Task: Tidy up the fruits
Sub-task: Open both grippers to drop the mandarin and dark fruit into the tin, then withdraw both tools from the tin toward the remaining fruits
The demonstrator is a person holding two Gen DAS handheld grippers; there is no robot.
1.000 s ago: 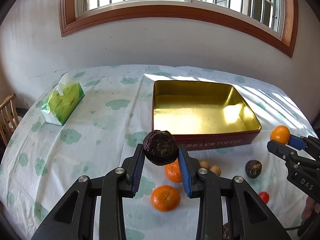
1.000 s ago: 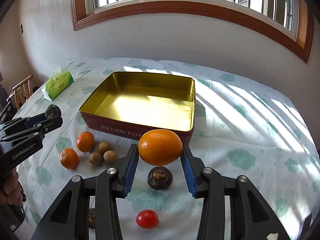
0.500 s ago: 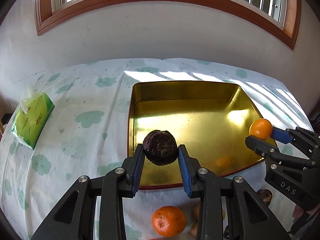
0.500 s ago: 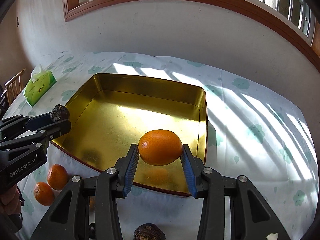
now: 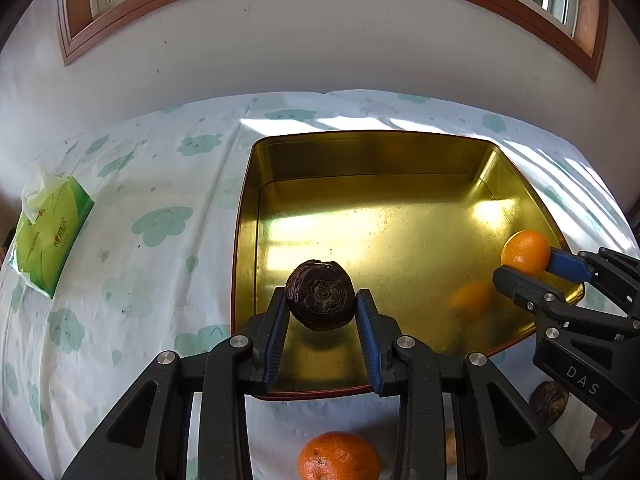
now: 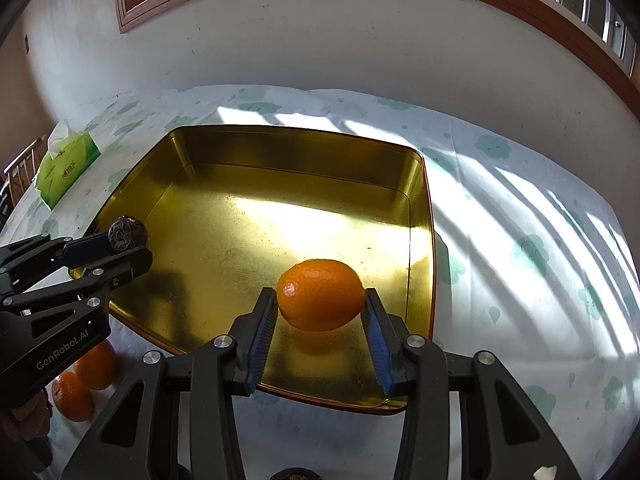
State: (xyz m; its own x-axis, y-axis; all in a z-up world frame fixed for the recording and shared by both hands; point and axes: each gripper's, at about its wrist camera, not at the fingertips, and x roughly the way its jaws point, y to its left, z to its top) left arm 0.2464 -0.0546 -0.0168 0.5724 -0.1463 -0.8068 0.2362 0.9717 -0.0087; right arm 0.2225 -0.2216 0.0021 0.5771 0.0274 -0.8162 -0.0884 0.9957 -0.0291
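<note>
My left gripper [image 5: 321,308] is shut on a dark purple wrinkled fruit [image 5: 320,295], held just above the near left part of the gold tin [image 5: 362,148]. In the right wrist view the same gripper [image 6: 128,242] and dark fruit [image 6: 127,233] hang over the tin's left rim [image 6: 132,184]. My right gripper [image 6: 320,304] is shut on an orange [image 6: 320,294] above the tin's near right floor. From the left wrist view that orange [image 5: 525,253] and right gripper [image 5: 528,264] sit at the tin's right wall. The tin's floor holds only reflections.
A green tissue box [image 5: 50,228] lies at the far left of the cloud-print tablecloth. In front of the tin lie an orange [image 5: 339,458], another dark fruit [image 5: 550,400], and two oranges [image 6: 86,380] at the near left. The wall and window frame rise behind the table.
Both grippers moved forward and down, from in front of the tin to over its floor, each still clamped on its fruit. The loose fruits slid toward the bottom of the views.
</note>
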